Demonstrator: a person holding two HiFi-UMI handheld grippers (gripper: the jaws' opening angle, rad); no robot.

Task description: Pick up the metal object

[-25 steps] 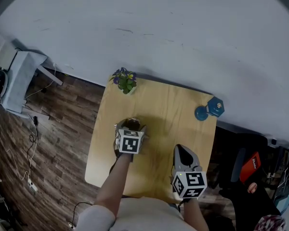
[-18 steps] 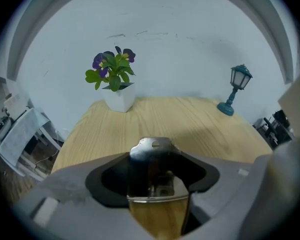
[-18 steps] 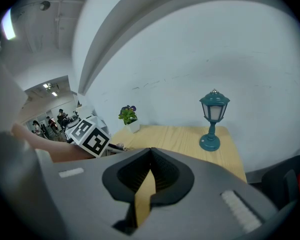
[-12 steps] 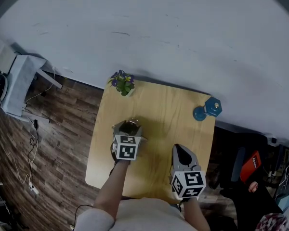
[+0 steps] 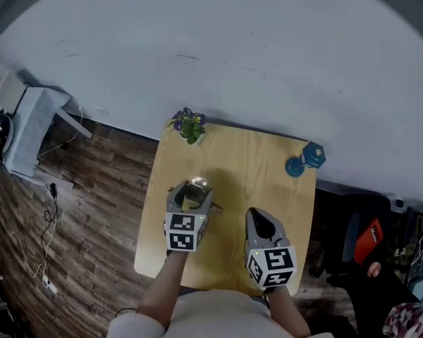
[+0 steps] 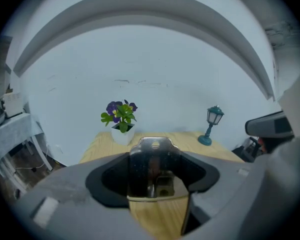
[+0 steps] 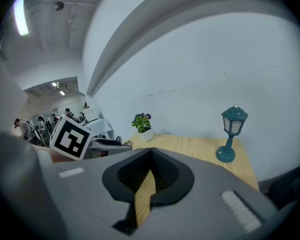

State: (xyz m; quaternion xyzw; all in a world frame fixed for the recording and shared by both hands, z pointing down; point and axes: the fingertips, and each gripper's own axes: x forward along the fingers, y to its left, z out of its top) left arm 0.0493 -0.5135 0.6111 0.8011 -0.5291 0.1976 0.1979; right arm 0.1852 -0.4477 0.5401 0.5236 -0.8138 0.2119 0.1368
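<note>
Since 1 second ago, the left tongs (image 5: 189, 197) have been drawn slightly back toward the person, and their jaws have been brought in onto the metal object (image 6: 151, 164). That object, a shiny plate with a small hole near its top, is gripped upright between the 2 jaws, at their tips. The wooden worktop (image 5: 254, 160) is seen beneath its lower edge. In the head view the object glints just ahead of the left marker cube, over the left half of the worktop. The right tongs (image 7: 150, 154) are closed on nothing and held near the front edge. 1 potted plant (image 5: 189, 125) and 1 small teal lamp (image 5: 304, 159) are set at the far corners.
</note>
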